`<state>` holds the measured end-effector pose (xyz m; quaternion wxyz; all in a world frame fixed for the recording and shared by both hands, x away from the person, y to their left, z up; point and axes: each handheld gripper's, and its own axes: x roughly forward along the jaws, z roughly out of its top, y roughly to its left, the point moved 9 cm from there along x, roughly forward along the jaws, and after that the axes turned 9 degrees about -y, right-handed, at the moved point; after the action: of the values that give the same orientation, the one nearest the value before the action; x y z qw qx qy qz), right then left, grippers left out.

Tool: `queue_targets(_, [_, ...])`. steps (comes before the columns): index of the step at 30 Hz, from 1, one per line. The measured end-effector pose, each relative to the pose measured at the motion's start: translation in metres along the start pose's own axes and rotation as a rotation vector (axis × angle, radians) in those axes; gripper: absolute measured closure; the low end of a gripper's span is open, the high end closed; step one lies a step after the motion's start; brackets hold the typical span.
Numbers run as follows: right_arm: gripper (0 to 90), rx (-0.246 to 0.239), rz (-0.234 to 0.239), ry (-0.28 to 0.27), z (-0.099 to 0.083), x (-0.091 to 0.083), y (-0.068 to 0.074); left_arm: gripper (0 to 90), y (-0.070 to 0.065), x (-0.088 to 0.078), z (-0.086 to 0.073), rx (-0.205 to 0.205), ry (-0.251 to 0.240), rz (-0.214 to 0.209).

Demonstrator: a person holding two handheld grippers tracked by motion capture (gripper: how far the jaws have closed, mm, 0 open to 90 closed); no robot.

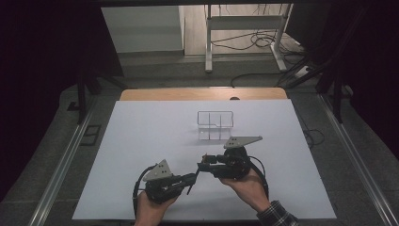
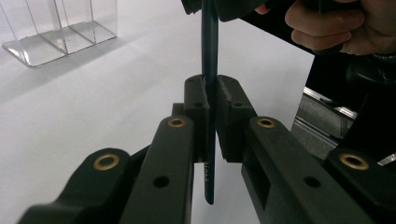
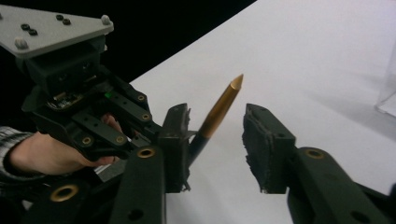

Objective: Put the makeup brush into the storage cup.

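A dark pen with a pointed gold end (image 3: 222, 107) is clamped upright between the pads of my left gripper (image 2: 211, 100), which is shut on its dark barrel (image 2: 209, 70). In the high view that gripper (image 1: 190, 179) lies near the front of the white sheet (image 1: 141, 141). My right gripper (image 1: 202, 165) faces it from the right. Its jaws (image 3: 217, 135) stand on either side of the pen's gold end: the left pad is beside the barrel and the right pad stands apart from it.
A clear plastic organiser with several compartments (image 1: 215, 125) stands behind the grippers near the sheet's middle, and it also appears in the left gripper view (image 2: 56, 28). A bare wooden strip (image 1: 202, 93) runs along the table's far edge. Metal rails flank the table.
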<state>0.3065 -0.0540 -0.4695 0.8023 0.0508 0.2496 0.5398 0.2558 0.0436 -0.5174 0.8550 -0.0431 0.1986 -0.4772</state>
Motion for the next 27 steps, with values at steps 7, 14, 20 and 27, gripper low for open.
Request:
queue_targets(7, [72.5, 0.034, 0.029, 0.009, -0.0006, 0.0044, 0.0021, 84.5, 0.0002, 0.0018, -0.0015, 0.002, 0.008, 0.004])
queue_targets(14, [83.4, 0.092, 0.067, 0.012, -0.0015, 0.0063, 0.004, 83.4, 0.0001, 0.0048, -0.0042, 0.017, 0.017, 0.012])
queue_targets(20, [83.7, 0.052, 0.027, 0.018, -0.0005, 0.0032, 0.0, 76.4, 0.0034, 0.0029, -0.0048, 0.009, 0.016, 0.023])
queue_targets(27, [83.6, 0.03, 0.0, 0.015, -0.001, -0.0012, -0.0048, 60.8, 0.0026, 0.0022, -0.0065, 0.035, 0.048, 0.047])
